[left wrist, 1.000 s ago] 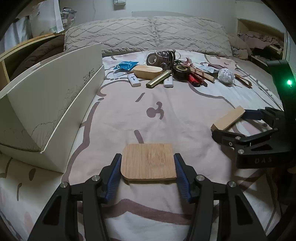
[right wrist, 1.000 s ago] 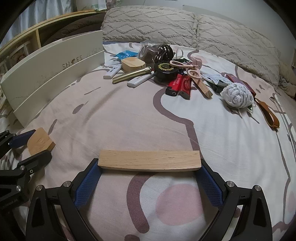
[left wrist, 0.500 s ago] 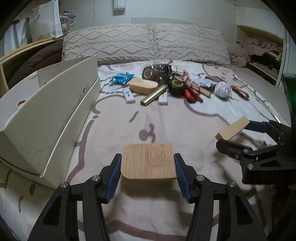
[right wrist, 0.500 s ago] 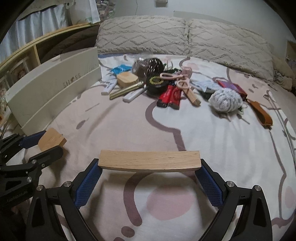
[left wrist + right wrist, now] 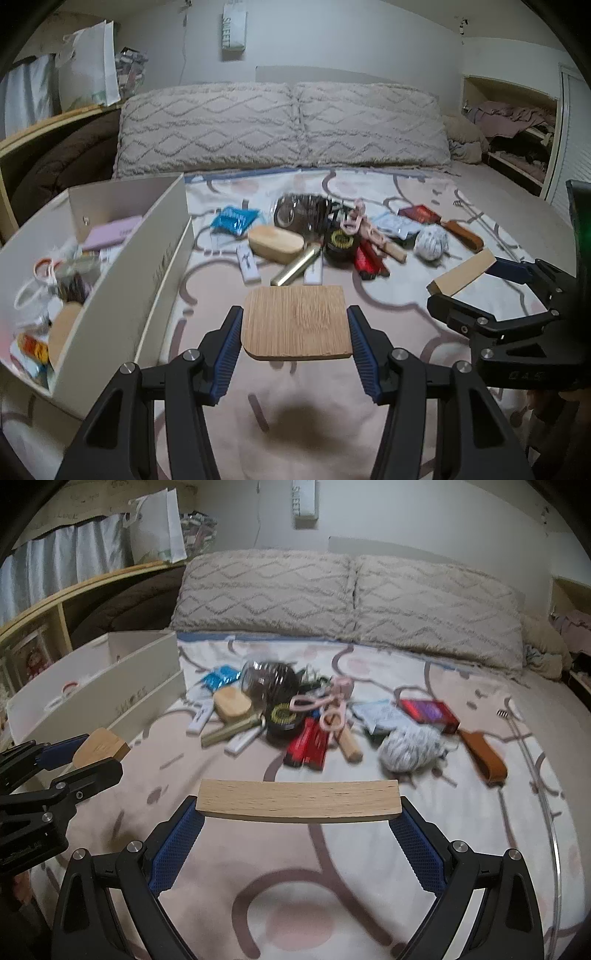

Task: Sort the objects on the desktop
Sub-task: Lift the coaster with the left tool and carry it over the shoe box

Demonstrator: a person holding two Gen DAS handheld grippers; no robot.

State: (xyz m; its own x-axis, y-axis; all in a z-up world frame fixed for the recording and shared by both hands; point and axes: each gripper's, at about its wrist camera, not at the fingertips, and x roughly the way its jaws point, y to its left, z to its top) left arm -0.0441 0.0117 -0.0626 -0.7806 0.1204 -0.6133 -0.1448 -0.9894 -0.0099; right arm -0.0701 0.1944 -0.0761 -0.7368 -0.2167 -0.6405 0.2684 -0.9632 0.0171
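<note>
My left gripper [image 5: 294, 334] is shut on a flat bamboo coaster [image 5: 295, 321] with rounded corners, held above the patterned bedsheet. My right gripper [image 5: 297, 814] is shut on a long pale wooden block [image 5: 298, 801], its blue pads pressing both ends. Each gripper shows in the other's view: the right one with the wooden block [image 5: 461, 275] at the right, the left one with the coaster [image 5: 99, 744] at the left. A white shoe box [image 5: 122, 280] stands open to the left, holding several small items.
A heap of small things lies mid-bed: a wooden oval case [image 5: 275, 243], a gold tube [image 5: 295, 267], red lighters [image 5: 308, 746], pink scissors [image 5: 332, 709], a yarn ball [image 5: 410, 746], a brown strap [image 5: 482, 753]. Pillows [image 5: 280, 125] line the headboard; shelves stand at both sides.
Both grippers have risen with their wooden pieces still gripped, and the views have tilted up. The inside of the shoe box and the wall behind the pillows have come into sight.
</note>
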